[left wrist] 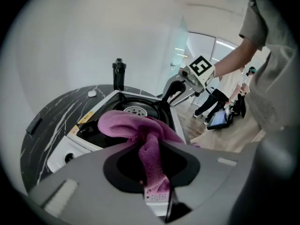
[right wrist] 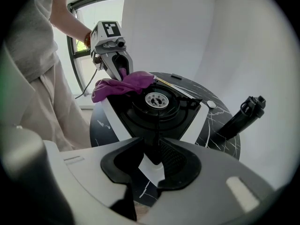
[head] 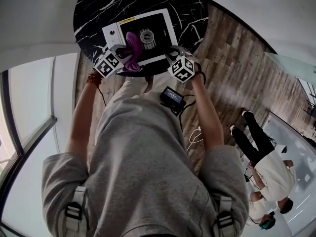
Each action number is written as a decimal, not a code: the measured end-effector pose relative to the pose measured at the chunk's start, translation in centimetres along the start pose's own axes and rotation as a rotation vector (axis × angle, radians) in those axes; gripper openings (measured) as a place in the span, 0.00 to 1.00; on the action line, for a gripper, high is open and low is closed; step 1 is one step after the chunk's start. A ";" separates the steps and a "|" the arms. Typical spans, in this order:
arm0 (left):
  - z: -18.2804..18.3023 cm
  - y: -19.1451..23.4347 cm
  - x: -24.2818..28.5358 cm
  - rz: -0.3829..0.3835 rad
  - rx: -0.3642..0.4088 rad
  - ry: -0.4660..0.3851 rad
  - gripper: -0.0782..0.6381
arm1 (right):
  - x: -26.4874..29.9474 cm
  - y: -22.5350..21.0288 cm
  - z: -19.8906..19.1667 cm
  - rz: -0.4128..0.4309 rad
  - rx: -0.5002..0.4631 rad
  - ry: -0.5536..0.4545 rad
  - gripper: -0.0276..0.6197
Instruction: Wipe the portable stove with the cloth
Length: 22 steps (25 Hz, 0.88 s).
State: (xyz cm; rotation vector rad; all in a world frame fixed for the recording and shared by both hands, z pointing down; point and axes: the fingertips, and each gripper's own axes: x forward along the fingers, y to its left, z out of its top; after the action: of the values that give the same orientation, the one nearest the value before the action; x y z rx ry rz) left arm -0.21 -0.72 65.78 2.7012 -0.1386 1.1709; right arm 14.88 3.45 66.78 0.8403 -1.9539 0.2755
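Note:
The portable stove (head: 160,26), white with a black top and a round burner (head: 146,36), sits on a round black marble table (head: 94,14). A purple cloth (head: 132,42) lies bunched on the stove's near left part, beside the burner. My left gripper (head: 129,53) is shut on the cloth's near end. In the left gripper view the cloth (left wrist: 140,130) runs from between the jaws of that gripper (left wrist: 152,172) onto the stove (left wrist: 93,118). My right gripper (head: 173,51) is shut on the stove's near right corner; in the right gripper view that gripper (right wrist: 153,161) pinches the stove's (right wrist: 187,111) edge.
A black bottle (right wrist: 243,114) lies tilted on the table beyond the stove, with a small white disc (right wrist: 211,104) near it. A small screen (head: 173,97) hangs at my waist. Other people (head: 261,152) stand on the wooden floor to the right.

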 end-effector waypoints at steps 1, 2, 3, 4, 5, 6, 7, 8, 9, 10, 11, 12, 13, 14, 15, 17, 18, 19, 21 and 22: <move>0.3 0.4 -0.4 0.019 0.018 -0.008 0.22 | 0.0 0.0 0.0 0.000 0.000 0.001 0.21; 0.5 1.1 -0.7 0.050 0.024 -0.022 0.22 | 0.1 0.0 0.0 0.000 -0.001 0.003 0.21; 0.9 2.1 -1.2 0.086 0.018 -0.042 0.22 | 0.1 0.0 0.0 0.001 -0.004 0.004 0.21; 1.2 3.2 -1.6 0.123 0.010 -0.060 0.22 | 0.1 -0.1 0.0 0.001 -0.006 0.005 0.21; 1.6 4.3 -2.0 0.158 0.006 -0.072 0.22 | 0.1 -0.1 0.0 0.000 -0.007 0.007 0.21; 1.9 5.4 -2.3 0.188 0.006 -0.079 0.22 | 0.1 -0.1 0.0 -0.001 -0.008 0.008 0.21; 2.2 6.5 -2.6 0.214 0.006 -0.081 0.22 | 0.1 -0.1 0.0 -0.002 -0.008 0.009 0.21; 2.4 7.5 -2.9 0.233 0.003 -0.079 0.22 | 0.1 -0.1 0.0 -0.003 -0.007 0.010 0.21; 2.6 8.3 -2.9 0.245 -0.001 -0.074 0.22 | 0.1 -0.1 0.0 -0.003 -0.007 0.011 0.21; 2.7 8.8 -2.8 0.247 -0.004 -0.063 0.22 | 0.0 -0.1 0.0 -0.003 -0.007 0.012 0.21; 2.7 9.1 -2.5 0.241 -0.001 -0.048 0.22 | 0.0 -0.1 0.0 -0.002 -0.007 0.013 0.21; 2.6 9.2 -1.9 0.229 0.005 -0.030 0.22 | 0.0 -0.1 -0.1 -0.002 -0.006 0.014 0.21; 2.4 9.1 -1.3 0.217 0.010 -0.014 0.22 | 0.0 -0.1 -0.1 -0.002 -0.006 0.014 0.21; 2.2 9.0 -0.8 0.210 0.010 -0.004 0.22 | 0.1 -0.1 -0.1 -0.002 -0.005 0.014 0.21; 2.1 8.9 -0.4 0.209 0.002 -0.003 0.22 | 0.0 -0.1 -0.1 -0.003 -0.005 0.014 0.21; 2.0 8.9 -0.1 0.215 -0.033 -0.020 0.22 | 0.0 -0.1 0.0 -0.003 -0.004 0.014 0.21; 1.9 8.8 0.0 0.211 -0.055 -0.030 0.22 | 0.1 -0.1 0.0 -0.004 -0.005 0.014 0.21; 1.7 8.7 0.1 0.199 -0.076 -0.036 0.22 | 0.1 -0.1 0.0 -0.004 -0.006 0.013 0.21; 1.2 8.2 0.4 0.167 -0.099 -0.033 0.22 | 0.1 -0.1 -0.1 -0.004 -0.006 0.013 0.21; 1.1 7.8 0.5 0.156 -0.091 -0.023 0.22 | 0.0 -0.1 -0.1 -0.004 -0.005 0.013 0.21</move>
State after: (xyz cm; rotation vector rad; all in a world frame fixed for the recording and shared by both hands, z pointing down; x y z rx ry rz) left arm -0.35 -8.57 66.47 2.6649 -0.4031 1.1447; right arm 15.00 3.40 66.85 0.8370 -1.9398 0.2734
